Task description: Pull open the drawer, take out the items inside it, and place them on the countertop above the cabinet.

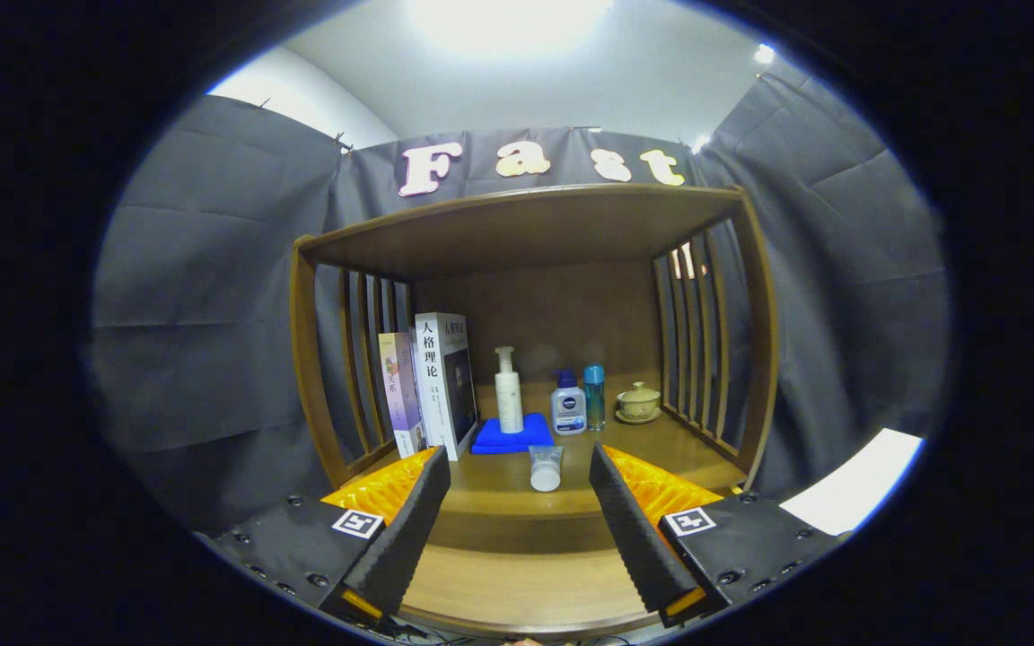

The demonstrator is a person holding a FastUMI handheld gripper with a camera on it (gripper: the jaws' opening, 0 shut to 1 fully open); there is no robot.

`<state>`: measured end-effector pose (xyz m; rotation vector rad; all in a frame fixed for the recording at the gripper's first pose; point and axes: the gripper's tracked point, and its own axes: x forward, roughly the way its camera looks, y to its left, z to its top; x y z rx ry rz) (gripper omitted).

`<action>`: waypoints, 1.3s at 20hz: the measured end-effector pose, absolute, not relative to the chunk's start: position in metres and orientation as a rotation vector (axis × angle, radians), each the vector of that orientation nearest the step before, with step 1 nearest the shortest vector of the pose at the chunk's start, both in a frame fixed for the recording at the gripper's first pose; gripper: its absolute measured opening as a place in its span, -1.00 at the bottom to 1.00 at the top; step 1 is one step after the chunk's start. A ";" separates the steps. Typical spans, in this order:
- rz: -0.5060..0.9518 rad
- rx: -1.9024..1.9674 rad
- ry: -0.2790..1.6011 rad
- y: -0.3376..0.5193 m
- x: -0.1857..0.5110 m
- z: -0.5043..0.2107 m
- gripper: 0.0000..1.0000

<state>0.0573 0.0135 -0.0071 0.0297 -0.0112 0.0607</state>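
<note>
A wooden cabinet (pixel 530 269) stands against the dark cloth wall, with slatted sides, a flat roof board and an open shelf space whose floor is the countertop (pixel 643 449). Everything else is placed here in relation to that countertop.

At its left end, against the left slats, two books (pixel 432 386) stand upright side by side, spines facing out, the taller white one to the right of the thinner one. Just right of the books, a folded blue cloth (pixel 510 437) lies flat on the countertop, and a tall white pump bottle (pixel 508 392) stands upright at the cloth's back edge; whether it rests on the cloth is unclear. Right of the cloth stands a squat white bottle with a blue cap (pixel 568 404), and touching or just beside it a slim teal bottle (pixel 595 397). Further right, near the right slats, a small lidded cup on a saucer (pixel 638 403) sits alone. At the countertop's front edge, ahead of the cloth, a small white tube (pixel 546 467) lies with its cap end toward the camera.

Below the countertop's front lip, a wooden panel that may be the drawer front (pixel 517 588) spans the space under the gripper.

The gripper (pixel 517 498) hovers in front of the countertop, fingers spread wide and holding nothing, the tube seen between them.
</note>
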 end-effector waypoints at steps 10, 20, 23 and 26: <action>-0.015 0.128 0.059 -0.010 -0.011 -0.087 0.96; 0.006 0.007 0.102 0.001 -0.042 -0.152 0.96; -0.020 -0.019 0.124 0.000 -0.038 -0.170 0.96; -0.028 -0.022 0.154 0.003 -0.031 -0.187 0.96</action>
